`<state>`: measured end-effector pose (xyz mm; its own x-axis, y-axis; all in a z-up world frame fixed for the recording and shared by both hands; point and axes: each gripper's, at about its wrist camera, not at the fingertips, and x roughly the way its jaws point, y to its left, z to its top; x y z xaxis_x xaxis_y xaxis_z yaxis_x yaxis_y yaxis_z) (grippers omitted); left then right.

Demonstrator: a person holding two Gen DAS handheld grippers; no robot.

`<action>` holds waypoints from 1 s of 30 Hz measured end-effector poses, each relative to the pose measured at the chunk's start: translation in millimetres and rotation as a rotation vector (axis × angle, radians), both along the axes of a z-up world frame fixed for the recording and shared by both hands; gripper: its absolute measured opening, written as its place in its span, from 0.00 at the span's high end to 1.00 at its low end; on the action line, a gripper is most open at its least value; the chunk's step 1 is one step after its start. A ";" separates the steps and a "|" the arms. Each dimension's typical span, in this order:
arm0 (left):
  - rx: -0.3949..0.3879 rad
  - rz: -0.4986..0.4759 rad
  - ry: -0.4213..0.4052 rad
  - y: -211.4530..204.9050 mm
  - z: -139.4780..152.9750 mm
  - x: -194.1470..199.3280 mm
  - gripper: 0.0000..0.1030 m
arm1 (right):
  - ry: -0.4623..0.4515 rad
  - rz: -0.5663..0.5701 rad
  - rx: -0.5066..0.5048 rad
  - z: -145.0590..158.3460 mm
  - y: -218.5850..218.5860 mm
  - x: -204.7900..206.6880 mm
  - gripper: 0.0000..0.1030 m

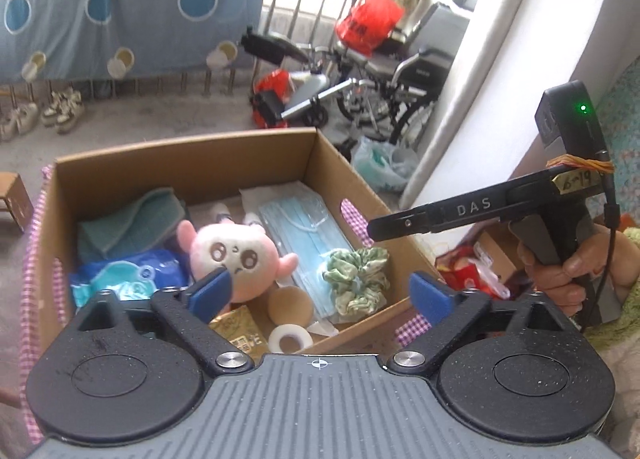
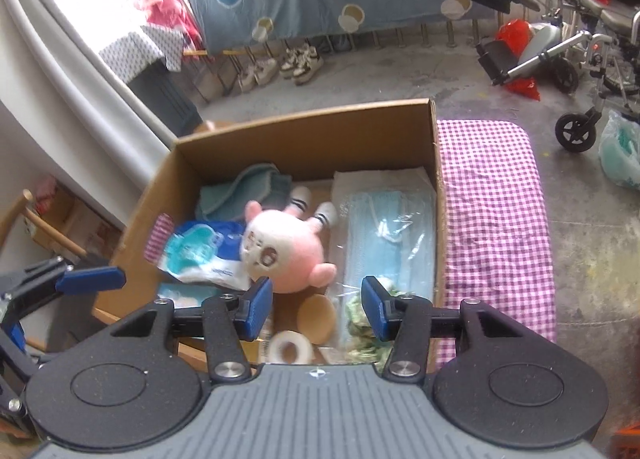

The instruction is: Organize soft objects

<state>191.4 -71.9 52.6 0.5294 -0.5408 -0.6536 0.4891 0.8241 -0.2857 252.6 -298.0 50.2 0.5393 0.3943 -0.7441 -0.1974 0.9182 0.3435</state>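
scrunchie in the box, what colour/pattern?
The scrunchie is pale green with a mottled white print; the left wrist view shows it best.

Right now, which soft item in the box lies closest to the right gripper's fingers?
The green scrunchie, in the box's near right corner just behind the right gripper; the pink plush and teal cloth sit farther back.
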 end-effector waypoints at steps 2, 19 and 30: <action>-0.006 0.016 -0.046 9.4 8.3 -14.5 0.01 | -0.029 -0.014 0.045 9.0 0.6 -13.3 0.49; 0.118 0.268 -0.213 65.7 15.4 -100.2 0.00 | -0.360 -0.184 0.095 40.9 41.9 -162.3 0.00; 0.204 0.400 -0.268 61.6 0.1 -113.2 0.00 | -0.512 -0.283 -0.141 39.3 89.0 -206.2 0.00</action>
<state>78.2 -10.3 52.7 0.8320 -0.1376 -0.5375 0.1582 0.9874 -0.0079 46.4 -209.0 89.6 0.9127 0.0991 -0.3964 -0.0467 0.9891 0.1400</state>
